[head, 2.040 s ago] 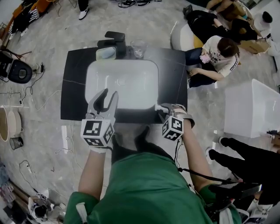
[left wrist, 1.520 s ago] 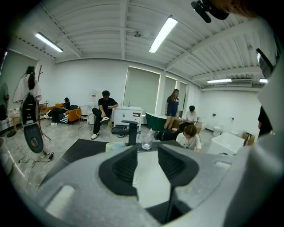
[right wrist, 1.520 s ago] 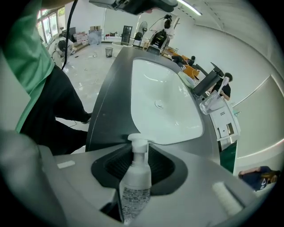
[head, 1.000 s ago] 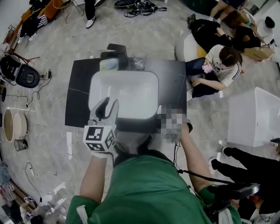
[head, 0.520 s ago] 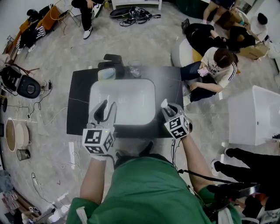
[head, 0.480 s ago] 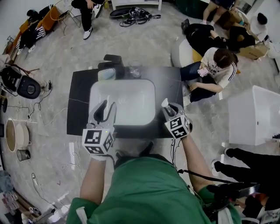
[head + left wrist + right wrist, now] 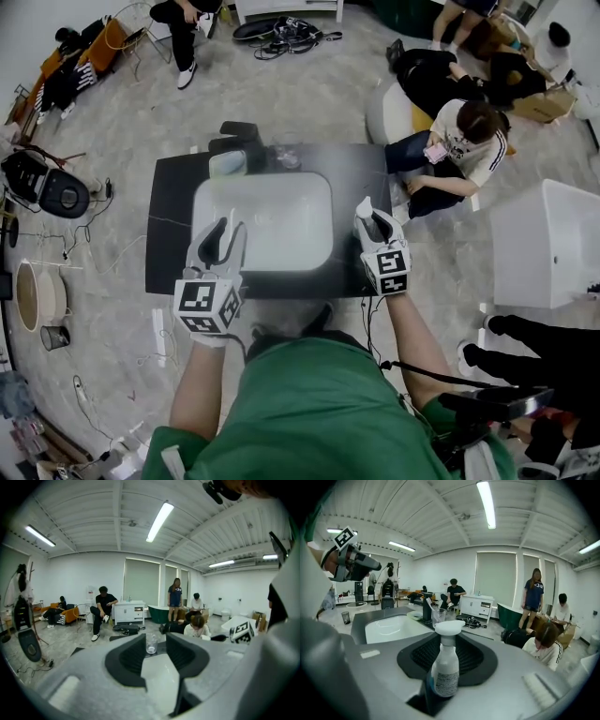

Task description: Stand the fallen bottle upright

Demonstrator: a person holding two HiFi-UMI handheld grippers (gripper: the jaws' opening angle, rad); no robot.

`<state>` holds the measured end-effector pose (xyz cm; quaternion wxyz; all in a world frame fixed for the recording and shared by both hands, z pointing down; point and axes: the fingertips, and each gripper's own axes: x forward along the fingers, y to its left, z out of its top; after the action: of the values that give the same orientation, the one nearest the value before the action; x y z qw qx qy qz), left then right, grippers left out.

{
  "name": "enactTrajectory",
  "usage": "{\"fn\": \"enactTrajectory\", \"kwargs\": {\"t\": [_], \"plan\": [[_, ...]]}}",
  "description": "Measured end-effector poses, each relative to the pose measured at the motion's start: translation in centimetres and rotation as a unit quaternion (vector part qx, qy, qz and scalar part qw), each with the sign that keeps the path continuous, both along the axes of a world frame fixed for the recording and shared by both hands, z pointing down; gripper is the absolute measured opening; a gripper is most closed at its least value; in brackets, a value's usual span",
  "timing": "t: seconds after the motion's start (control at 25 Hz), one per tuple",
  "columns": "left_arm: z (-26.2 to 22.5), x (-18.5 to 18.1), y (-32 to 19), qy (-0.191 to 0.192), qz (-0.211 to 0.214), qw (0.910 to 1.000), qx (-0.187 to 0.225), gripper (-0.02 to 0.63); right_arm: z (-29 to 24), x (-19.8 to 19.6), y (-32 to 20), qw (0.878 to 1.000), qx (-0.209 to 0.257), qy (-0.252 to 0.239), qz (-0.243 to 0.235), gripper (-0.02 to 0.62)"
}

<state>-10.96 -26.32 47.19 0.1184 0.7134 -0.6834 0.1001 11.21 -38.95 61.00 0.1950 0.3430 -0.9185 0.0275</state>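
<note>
The right gripper [image 7: 371,217] is clamping one upright bottle [image 7: 446,665] near the counter's [image 7: 167,234] right edge, the left gripper [image 7: 223,232] gaping empty.

Large open room. White ribbed ceiling [image 7: 93,522] with long fluorescent tube lights [image 7: 159,521], lit. White walls [image 7: 79,578]; tall windows with pale blinds drawn [image 7: 142,579]. Grey marbled floor [image 7: 309,103], black cables [image 7: 291,33] strewn at the far side. Dark rectangular surface [image 7: 169,234] at centre carries an inset white basin [image 7: 262,220]. Low white cabinet [image 7: 129,612] against the far wall, dark green bathtub [image 7: 157,613] just beside it. Orange sofa [image 7: 71,614] by the left wall. Several people [image 7: 459,131] sit or stand around.
</note>
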Motion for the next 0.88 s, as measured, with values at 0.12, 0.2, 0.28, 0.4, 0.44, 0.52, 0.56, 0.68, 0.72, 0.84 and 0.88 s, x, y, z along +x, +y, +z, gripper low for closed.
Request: {"fn": "enactTrajectory", "kwargs": {"t": [0.12,0.2,0.28,0.4,0.44,0.52,0.56,0.68,0.72,0.84,0.88], "plan": [[-0.1,0.2,-0.1,-0.004,0.003,1.0,-0.003,0.132,-0.2,0.3,-0.1,1.0,0.004,-0.022,0.009,0.101],[-0.2,0.3,-0.1,-0.005,0.005,1.0,-0.004,0.132,-0.2,0.6,0.0,0.999,0.009,-0.029,0.015,0.101],[-0.2,0.5,-0.1,-0.006,0.006,1.0,-0.004,0.132,-0.2,1.1,0.1,0.999,0.009,-0.038,0.025,0.102],[-0.2,0.9,-0.1,-0.007,0.009,0.9999,-0.005,0.132,-0.1,1.9,0.3,0.998,0.005,-0.045,0.039,0.103],[-0.2,1.0,-0.2,-0.007,0.01,0.9999,-0.005,0.132,-0.2,2.0,0.4,0.998,0.004,-0.045,0.041,0.103],[-0.5,1.3,-0.3,-0.007,0.012,0.9999,-0.002,0.132,-0.3,2.2,0.6,0.998,0.002,-0.039,0.041,0.103],[-0.7,1.6,-0.3,-0.007,0.014,0.9999,-0.001,0.132,-0.3,2.3,0.7,0.999,0.001,-0.035,0.04,0.103],[-0.8,2.1,-0.2,-0.01,0.019,0.9998,0.004,0.132,0.0,2.7,1.1,0.999,0.0,-0.019,0.039,0.117],[-0.8,2.2,-0.3,-0.01,0.021,0.9997,0.005,0.132,0.1,2.9,1.2,0.999,-0.002,-0.016,0.04,0.13],[-0.9,2.5,-0.5,-0.008,0.027,0.9996,0.006,0.132,-0.2,3.6,1.3,0.999,-0.001,-0.016,0.05,0.14],[-0.9,2.5,-0.5,-0.007,0.03,0.9995,0.006,0.132,-0.3,3.7,1.4,0.998,0.0,-0.016,0.054,0.14]]}}
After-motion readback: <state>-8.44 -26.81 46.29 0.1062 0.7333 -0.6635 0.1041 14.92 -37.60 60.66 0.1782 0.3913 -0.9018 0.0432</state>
